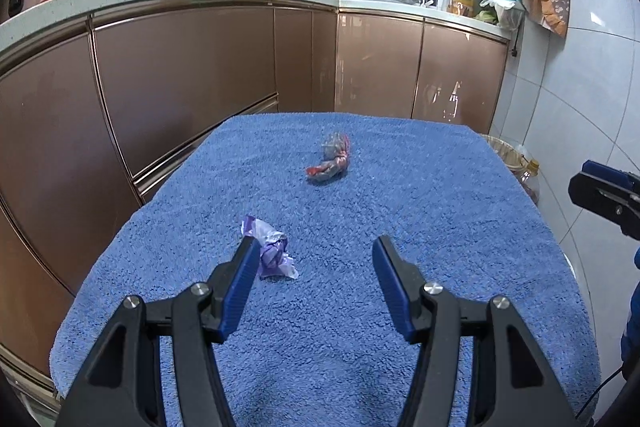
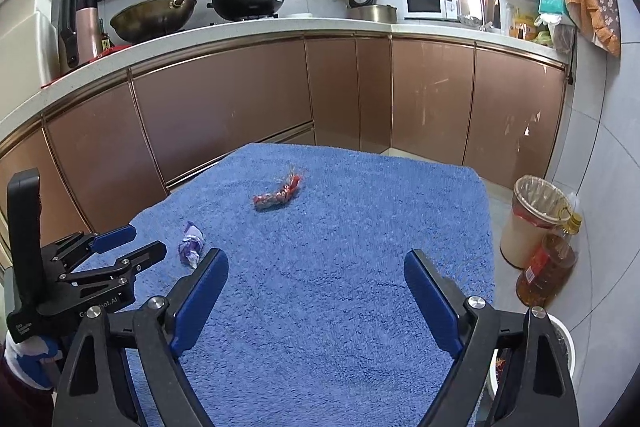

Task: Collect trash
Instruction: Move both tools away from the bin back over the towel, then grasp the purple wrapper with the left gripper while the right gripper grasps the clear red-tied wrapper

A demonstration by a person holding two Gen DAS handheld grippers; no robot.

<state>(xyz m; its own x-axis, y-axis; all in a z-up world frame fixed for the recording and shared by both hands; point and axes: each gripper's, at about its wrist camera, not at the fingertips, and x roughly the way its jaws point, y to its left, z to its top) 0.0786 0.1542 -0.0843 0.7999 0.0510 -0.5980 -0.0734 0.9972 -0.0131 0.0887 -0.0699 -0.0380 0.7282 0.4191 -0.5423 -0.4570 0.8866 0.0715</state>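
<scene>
**On the towel-covered tabletop: two scraps of litter, both claws empty**

Near the front left of the blue towel [image 1: 360, 307], a crumpled purple wrapper [image 1: 272, 255], just beside the left claw [image 1: 316, 247] and slightly outside its left finger. Farther back, toward the middle, a twisted red wrapper [image 1: 330, 163], well apart from both claws. Left claw spread apart, gripping nothing; right claw [image 2: 316, 259] spread wider, likewise empty. Probably feather-light, soft, crinkly, apt to slide or squash flat. Best pinched across the bunched, knotted middle, not by the loose film ends. Lined bin [image 2: 536, 219] on the floor, right of the tabletop.
</scene>
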